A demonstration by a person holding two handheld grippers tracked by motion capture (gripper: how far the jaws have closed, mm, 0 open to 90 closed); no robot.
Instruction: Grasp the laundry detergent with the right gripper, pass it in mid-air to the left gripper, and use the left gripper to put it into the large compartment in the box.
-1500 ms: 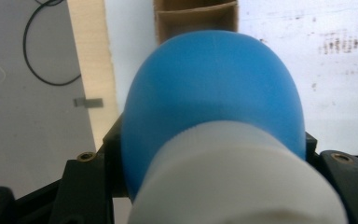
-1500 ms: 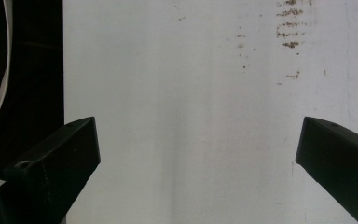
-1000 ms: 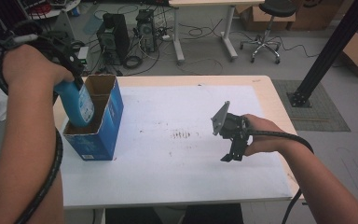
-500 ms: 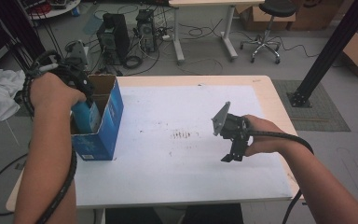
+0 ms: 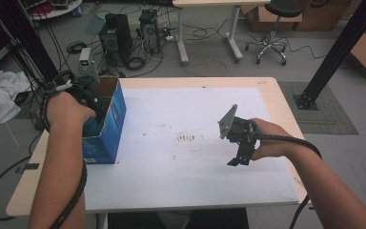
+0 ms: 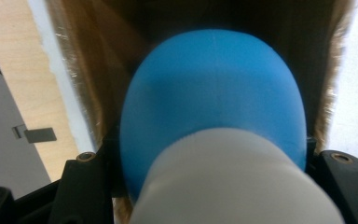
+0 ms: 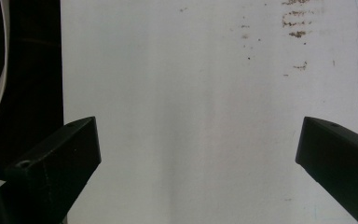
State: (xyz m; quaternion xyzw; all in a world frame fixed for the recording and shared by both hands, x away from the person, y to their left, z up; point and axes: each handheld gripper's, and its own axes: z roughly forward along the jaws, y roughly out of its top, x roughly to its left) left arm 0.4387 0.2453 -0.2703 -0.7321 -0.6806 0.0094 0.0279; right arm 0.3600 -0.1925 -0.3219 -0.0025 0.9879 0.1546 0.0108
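A blue bottle with a white cap sits between the jaws of my left gripper, which is shut on it. The bottle hangs inside the open blue cardboard box at the table's left edge, with brown inner walls around it. In the high view the hand covers most of the left gripper, and only a sliver of the blue bottle shows. My right gripper hovers over the right part of the white sheet. Its jaws stand wide apart with nothing between them.
A white sheet covers most of the wooden table, with small brown marks at its middle. Beyond the far edge stand computer towers, cables, a stool and a black post.
My left hand has sunk with the blue bottle from above the box down into it. The right hand has stayed in place.
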